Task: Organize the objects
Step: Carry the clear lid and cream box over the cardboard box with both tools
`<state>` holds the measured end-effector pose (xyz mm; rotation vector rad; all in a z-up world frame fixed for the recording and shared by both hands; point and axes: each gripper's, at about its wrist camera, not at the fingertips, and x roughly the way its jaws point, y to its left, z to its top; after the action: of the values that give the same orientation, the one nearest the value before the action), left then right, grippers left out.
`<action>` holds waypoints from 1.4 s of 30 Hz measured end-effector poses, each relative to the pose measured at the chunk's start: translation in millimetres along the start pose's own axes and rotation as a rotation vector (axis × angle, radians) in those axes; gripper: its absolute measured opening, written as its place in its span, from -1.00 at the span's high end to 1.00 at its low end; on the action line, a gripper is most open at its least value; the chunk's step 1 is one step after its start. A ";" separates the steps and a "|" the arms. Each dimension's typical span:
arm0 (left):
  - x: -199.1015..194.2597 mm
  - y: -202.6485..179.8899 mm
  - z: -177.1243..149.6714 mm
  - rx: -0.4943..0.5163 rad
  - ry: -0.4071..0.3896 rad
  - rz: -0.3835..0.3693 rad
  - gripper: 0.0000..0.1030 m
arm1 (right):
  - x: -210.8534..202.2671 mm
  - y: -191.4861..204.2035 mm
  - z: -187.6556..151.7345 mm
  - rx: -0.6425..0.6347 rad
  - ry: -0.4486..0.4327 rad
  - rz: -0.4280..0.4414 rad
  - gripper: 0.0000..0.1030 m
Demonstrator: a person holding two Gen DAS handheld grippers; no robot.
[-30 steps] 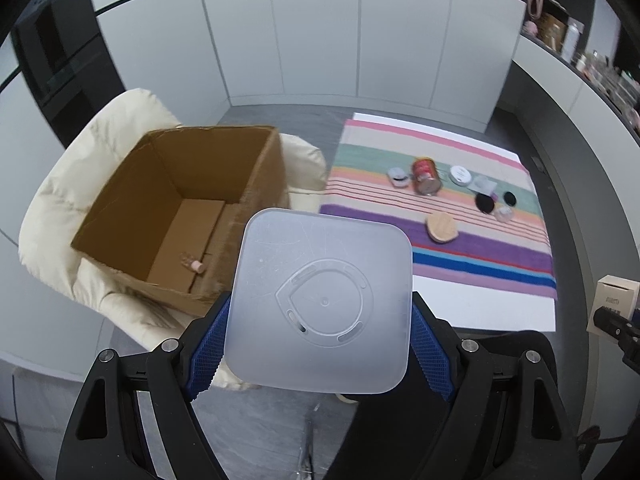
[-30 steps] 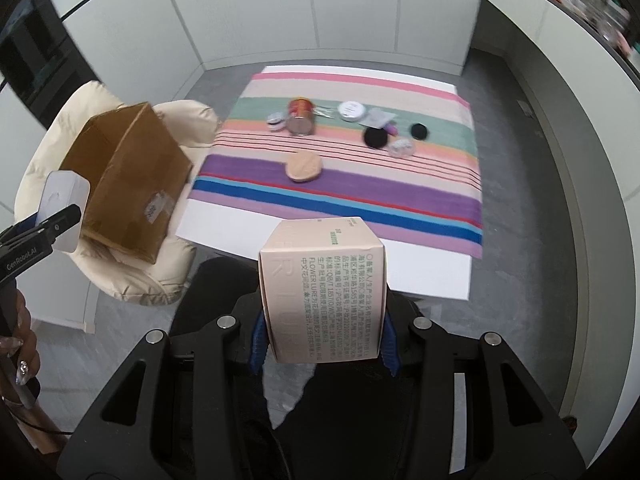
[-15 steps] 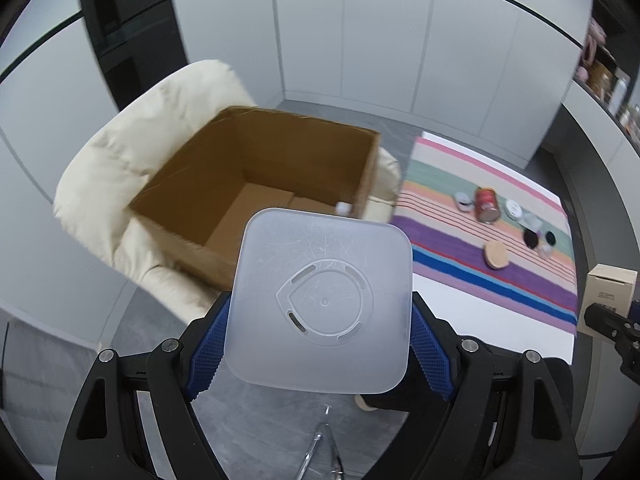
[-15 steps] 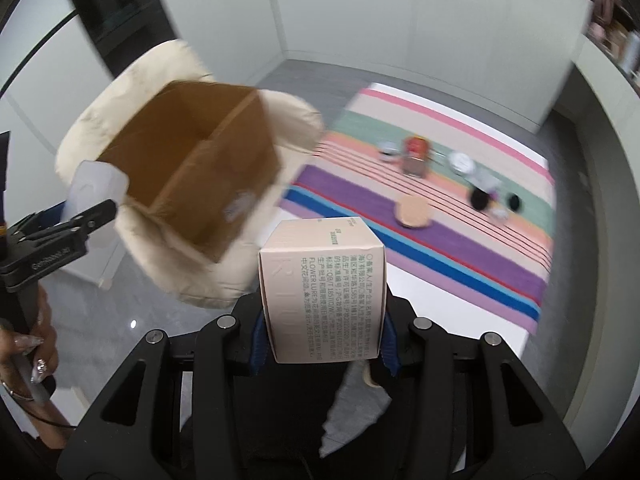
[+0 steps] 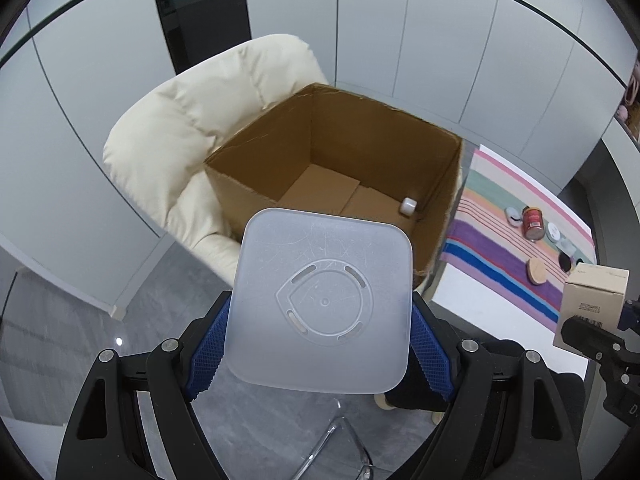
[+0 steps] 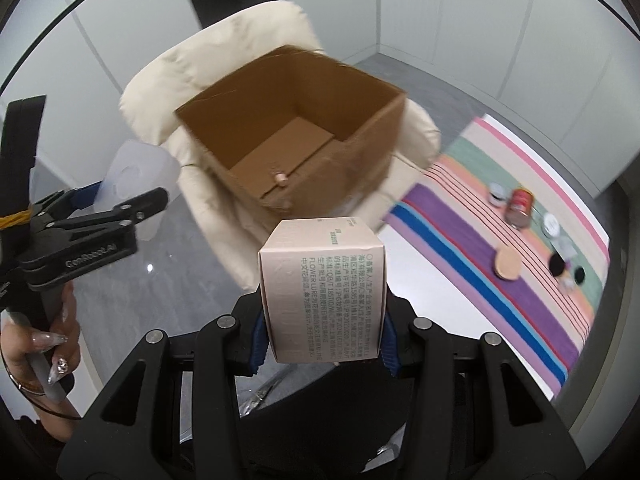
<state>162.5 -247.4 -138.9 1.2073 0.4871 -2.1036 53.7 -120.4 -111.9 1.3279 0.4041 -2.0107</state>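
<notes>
Frosted plastic container [image 5: 320, 300] pinched in left tool [image 5: 320, 340]; printed pink carton [image 6: 323, 292] pinched in right tool [image 6: 322, 344].

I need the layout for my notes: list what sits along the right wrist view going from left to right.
Left hand-held gripper with the translucent container → cream armchair → cardboard box → striped cloth → red can → black round lids.

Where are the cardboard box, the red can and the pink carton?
cardboard box [image 5: 400, 152], left wrist view, inner back wall.
red can [image 5: 533, 222], left wrist view, its side.
pink carton [image 6: 324, 304], right wrist view, printed front face.
</notes>
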 end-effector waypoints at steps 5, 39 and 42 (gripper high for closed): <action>4.0 8.1 -1.1 -0.013 0.008 -0.005 -0.61 | 8.3 15.7 11.0 -0.030 0.009 0.007 0.10; 94.2 22.0 92.0 -0.032 0.055 -0.047 -0.61 | 112.2 44.2 121.3 -0.098 0.031 -0.086 0.09; 122.5 23.8 106.7 -0.044 0.093 -0.028 -0.61 | 138.1 42.7 135.3 -0.097 0.040 -0.089 0.09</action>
<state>68.9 -372.0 -190.6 1.2842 0.5927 -2.0557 -43.1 -282.0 -172.8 1.3127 0.5821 -2.0123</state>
